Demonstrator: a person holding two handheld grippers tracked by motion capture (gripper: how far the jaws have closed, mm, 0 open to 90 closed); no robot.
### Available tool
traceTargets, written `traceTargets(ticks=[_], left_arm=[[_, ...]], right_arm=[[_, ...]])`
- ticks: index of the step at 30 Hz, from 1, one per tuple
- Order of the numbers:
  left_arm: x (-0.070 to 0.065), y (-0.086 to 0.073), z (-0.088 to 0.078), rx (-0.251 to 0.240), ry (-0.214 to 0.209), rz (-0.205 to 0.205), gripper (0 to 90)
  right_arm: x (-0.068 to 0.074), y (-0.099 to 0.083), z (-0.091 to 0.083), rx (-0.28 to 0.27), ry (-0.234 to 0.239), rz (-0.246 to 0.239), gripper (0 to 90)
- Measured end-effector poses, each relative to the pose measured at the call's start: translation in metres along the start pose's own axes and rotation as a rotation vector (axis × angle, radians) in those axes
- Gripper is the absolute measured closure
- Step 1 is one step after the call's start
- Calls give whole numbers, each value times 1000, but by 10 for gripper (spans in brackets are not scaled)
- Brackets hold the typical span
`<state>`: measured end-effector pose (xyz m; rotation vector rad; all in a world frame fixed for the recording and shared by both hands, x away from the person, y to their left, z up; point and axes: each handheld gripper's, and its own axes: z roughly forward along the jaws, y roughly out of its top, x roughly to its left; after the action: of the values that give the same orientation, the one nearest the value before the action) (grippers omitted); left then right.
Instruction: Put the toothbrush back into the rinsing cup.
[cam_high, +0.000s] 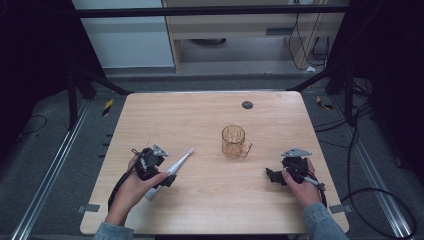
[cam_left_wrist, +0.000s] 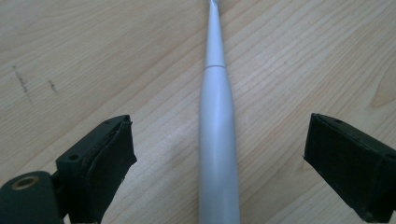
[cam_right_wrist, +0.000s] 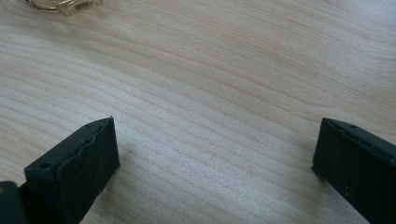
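A: Largest item first. The wooden table (cam_high: 210, 200) spans the high view, pale grain, a small dark round disc (cam_high: 247, 105) set into it near the far edge.

B: Noted. Next in size?

A: The person's two hands. The left hand (cam_high: 131, 189) comes in from the bottom left and the right hand (cam_high: 301, 187) from the bottom right, each carrying a gripper. The right sleeve (cam_high: 320, 222) is blue-grey.

B: State of each claw?

A: The left gripper (cam_left_wrist: 219, 154) stands released: its jaws sit wide, one on each side of the electric toothbrush (cam_left_wrist: 218, 140), and a strip of bare wood shows between each pad and the handle. No pad presses on it. The right gripper (cam_right_wrist: 215, 168) is also released, jaws wide apart over bare wood with nothing between them.

B: Where do the things lie?

A: The amber glass mug (cam_high: 234, 141) stands upright a little right of the table's middle, handle turned toward the right gripper. It is well apart from the toothbrush and near, not touching, the right gripper. Its base edge shows at the top left corner of the right gripper view.

B: And the toothbrush?

A: It is white and lies flat on the table at the left, set on a diagonal, with its head pointing toward the mug and its thick end under the left gripper.
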<state>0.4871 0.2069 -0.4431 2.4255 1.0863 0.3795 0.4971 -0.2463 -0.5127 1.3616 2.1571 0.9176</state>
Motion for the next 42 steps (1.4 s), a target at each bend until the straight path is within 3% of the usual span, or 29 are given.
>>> traceTargets(ticks=[5,9,12,18,22,32,39,42], left_arm=[[-1,11,6,31,1,52,129],[-1,23,6,37,6,58,123],[-4,31,8,67,18,95,126],[-9,39,15,77,-2,134,126],[-6,40,16,67,-20,131,123],[-6,41,23,100,2,139,90],[-4,45,26,132,-36,150,74],[-4,47,27,141,-30,156,82]], right_arm=[[0,-1,-1,-1,-1,-2,5],[0,-1,-1,0,-5,-5,5],[0,-1,-1,1,-4,-5,5],[0,-1,-1,-1,-5,-6,6],[0,-2,-1,-1,-5,-7,6],[0,-1,-1,0,-2,-6,4],[0,-1,-1,1,-2,-5,5],[0,-1,-1,1,-2,-5,4]])
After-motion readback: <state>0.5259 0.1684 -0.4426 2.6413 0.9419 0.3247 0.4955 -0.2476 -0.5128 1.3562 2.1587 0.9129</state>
